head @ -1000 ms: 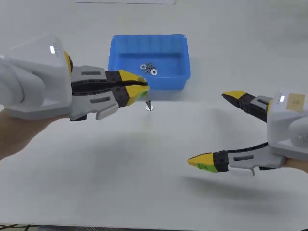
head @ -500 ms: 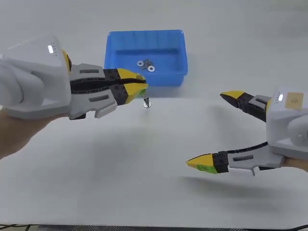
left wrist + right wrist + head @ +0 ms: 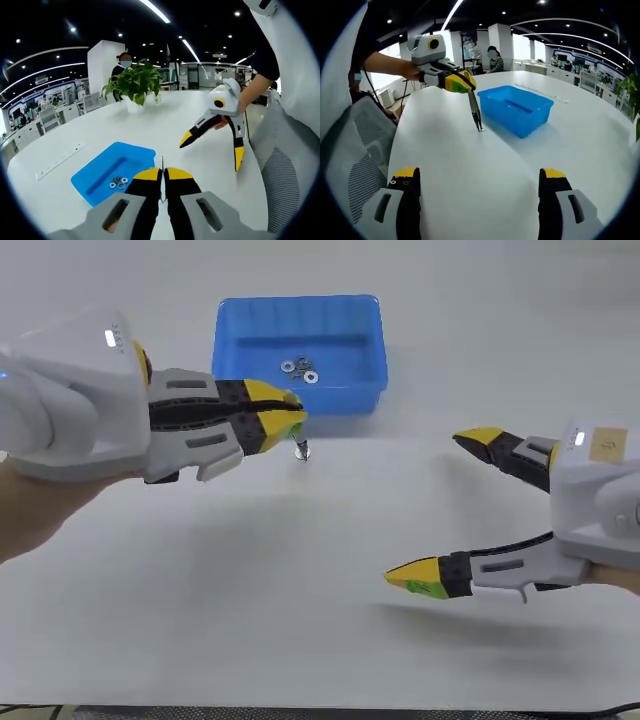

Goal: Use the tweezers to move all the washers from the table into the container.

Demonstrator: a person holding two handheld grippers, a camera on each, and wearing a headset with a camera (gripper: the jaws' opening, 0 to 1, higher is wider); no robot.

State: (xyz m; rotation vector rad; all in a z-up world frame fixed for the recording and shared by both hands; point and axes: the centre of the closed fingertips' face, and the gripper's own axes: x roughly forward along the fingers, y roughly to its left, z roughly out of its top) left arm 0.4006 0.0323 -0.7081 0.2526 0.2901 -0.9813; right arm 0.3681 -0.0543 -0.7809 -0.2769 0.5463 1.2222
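The blue container (image 3: 298, 320) stands at the back of the white table, with a small cluster of washers (image 3: 300, 370) inside it. My left gripper (image 3: 292, 420) is shut on thin metal tweezers (image 3: 301, 448), which point down at the table just in front of the container's near wall. Whether a washer sits in the tweezers' tip is too small to tell. The left gripper view looks along the tweezers (image 3: 162, 167), with the container (image 3: 100, 172) and washers (image 3: 118, 182) to their left. My right gripper (image 3: 432, 508) hangs open and empty at the right. From the right gripper view, the tweezers (image 3: 475, 112) stand beside the container (image 3: 517, 107).
The white table (image 3: 300, 580) stretches wide around both grippers. A potted plant (image 3: 134, 87) stands at the table's far end. An office chair (image 3: 362, 135) stands beside the table. People stand in the background.
Only the camera has shifted a little. Both grippers and the tweezers hold their places relative to the container.
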